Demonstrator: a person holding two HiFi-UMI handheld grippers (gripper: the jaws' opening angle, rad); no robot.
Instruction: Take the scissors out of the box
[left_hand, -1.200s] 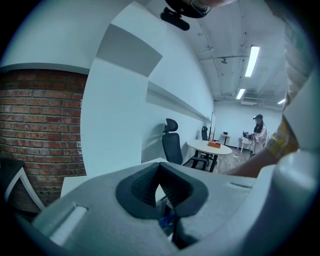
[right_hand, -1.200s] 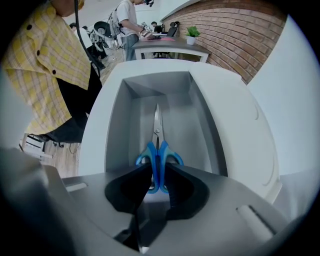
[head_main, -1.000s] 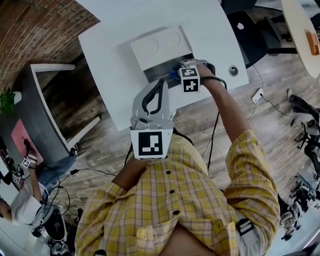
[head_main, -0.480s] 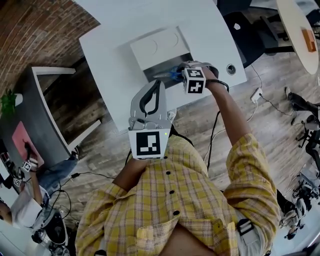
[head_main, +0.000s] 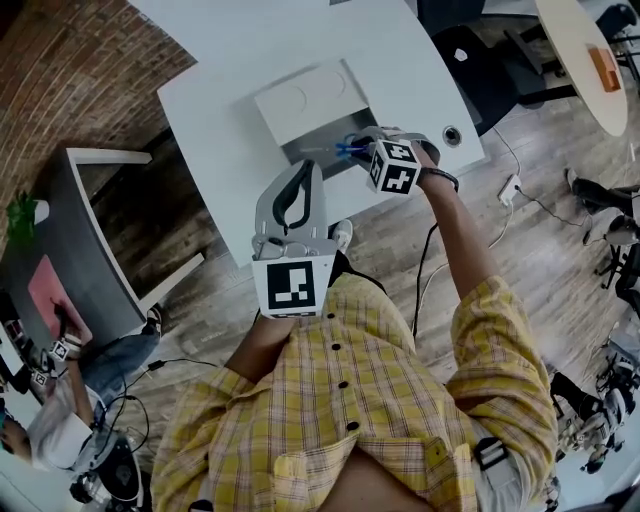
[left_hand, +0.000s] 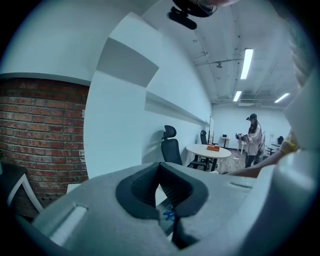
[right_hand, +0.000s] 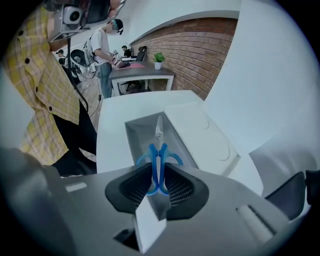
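Blue-handled scissors (head_main: 348, 150) hang just above the open white box (head_main: 300, 160) on the white table (head_main: 220, 110). My right gripper (head_main: 358, 148) is shut on them. In the right gripper view the blue handles (right_hand: 159, 172) sit squeezed between the dark pads (right_hand: 131, 187), and the blades point away over the box's grey inside (right_hand: 142, 137). The box lid (head_main: 310, 95) lies folded back behind the box. My left gripper (head_main: 316, 168) hovers near the table's front edge, left of the box, shut and empty. In the left gripper view (left_hand: 161, 165) its tips touch.
A small round fitting (head_main: 452, 135) sits in the table's right corner. A grey desk (head_main: 100, 230) stands to the left on the wood floor, with a seated person at lower left. Black office chairs (head_main: 470, 60) and a round table (head_main: 590, 50) are at upper right. A power strip (head_main: 513, 187) and cables lie on the floor.
My right gripper has risen and rolled with the scissors in it, lifting them up from the box. The left gripper has barely shifted.
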